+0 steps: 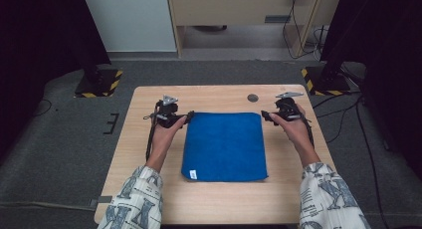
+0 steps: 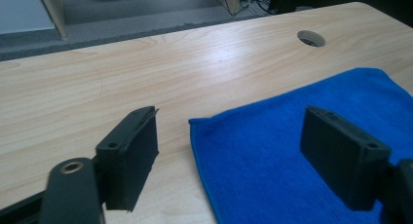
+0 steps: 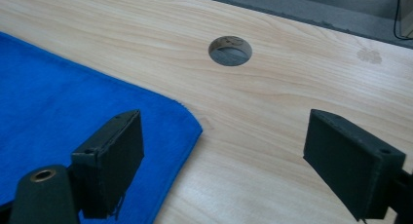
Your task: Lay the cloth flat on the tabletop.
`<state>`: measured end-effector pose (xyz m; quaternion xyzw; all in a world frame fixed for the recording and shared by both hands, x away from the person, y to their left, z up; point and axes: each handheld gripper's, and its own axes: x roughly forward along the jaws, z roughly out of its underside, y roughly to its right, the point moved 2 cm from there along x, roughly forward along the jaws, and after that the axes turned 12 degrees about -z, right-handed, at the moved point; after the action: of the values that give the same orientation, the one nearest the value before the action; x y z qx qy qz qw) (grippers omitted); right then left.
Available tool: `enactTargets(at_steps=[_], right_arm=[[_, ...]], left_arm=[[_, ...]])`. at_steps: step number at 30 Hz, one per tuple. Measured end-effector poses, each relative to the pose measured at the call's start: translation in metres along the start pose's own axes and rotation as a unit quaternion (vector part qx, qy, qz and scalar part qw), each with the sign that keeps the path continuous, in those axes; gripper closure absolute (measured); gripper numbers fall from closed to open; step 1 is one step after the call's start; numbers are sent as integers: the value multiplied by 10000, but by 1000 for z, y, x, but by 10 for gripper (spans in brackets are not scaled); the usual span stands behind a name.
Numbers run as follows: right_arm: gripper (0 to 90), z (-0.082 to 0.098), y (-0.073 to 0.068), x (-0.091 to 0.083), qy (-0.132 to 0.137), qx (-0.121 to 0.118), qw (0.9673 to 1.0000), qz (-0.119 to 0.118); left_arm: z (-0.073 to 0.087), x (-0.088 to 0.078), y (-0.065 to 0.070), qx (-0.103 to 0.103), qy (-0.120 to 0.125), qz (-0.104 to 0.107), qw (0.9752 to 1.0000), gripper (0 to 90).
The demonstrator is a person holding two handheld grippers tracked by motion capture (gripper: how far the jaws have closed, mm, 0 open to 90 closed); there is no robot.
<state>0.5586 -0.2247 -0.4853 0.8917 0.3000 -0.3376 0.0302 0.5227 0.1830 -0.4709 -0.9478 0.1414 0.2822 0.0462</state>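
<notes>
High view shows my left gripper (image 1: pixel 188 115) and right gripper (image 1: pixel 265 115) gaping wide, holding nothing, at the blue cloth's (image 1: pixel 224 147) far corners, bare table (image 1: pixel 209 97) beyond.

High view: above, facing forward and down over whole bench (image 1: pixel 219 199). Both gripper views: close, low; sharing cloth (image 1: pixel 224 144) far corners, hole (image 1: pixel 253 97).

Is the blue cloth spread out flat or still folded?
Spread flat: the blue cloth lies as one smooth square on the table, corners out, no fold lines.
</notes>
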Motion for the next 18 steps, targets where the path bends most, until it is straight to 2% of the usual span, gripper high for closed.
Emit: enactTargets(at_steps=[3, 5, 7, 10, 13, 18], right_arm=[[148, 2, -4, -2, -34, -46, 10000, -41], [148, 5, -8, -5, 38, -17, 9999, -100], [146, 6, -11, -6, 61, -19, 9999, -161], [134, 7, -17, -5, 6, -81, 9997, -219], [133, 7, -20, -3, -3, -74, 9996, -278], [126, 6, -34, 1, -88, -176, 9990, -411]], left_arm=[[2, -5, 1, -16, 6, 100, 9999, 169], [5, -11, 2, 116, -33, 135, 9998, 151], [7, -14, 0, 108, -51, 228, 9997, 129], [9, -15, 1, 114, -66, 344, 9993, 97], [11, -15, 1, 156, -95, 364, 9992, 86], [23, -16, 1, 121, -83, 461, 9988, 80]])
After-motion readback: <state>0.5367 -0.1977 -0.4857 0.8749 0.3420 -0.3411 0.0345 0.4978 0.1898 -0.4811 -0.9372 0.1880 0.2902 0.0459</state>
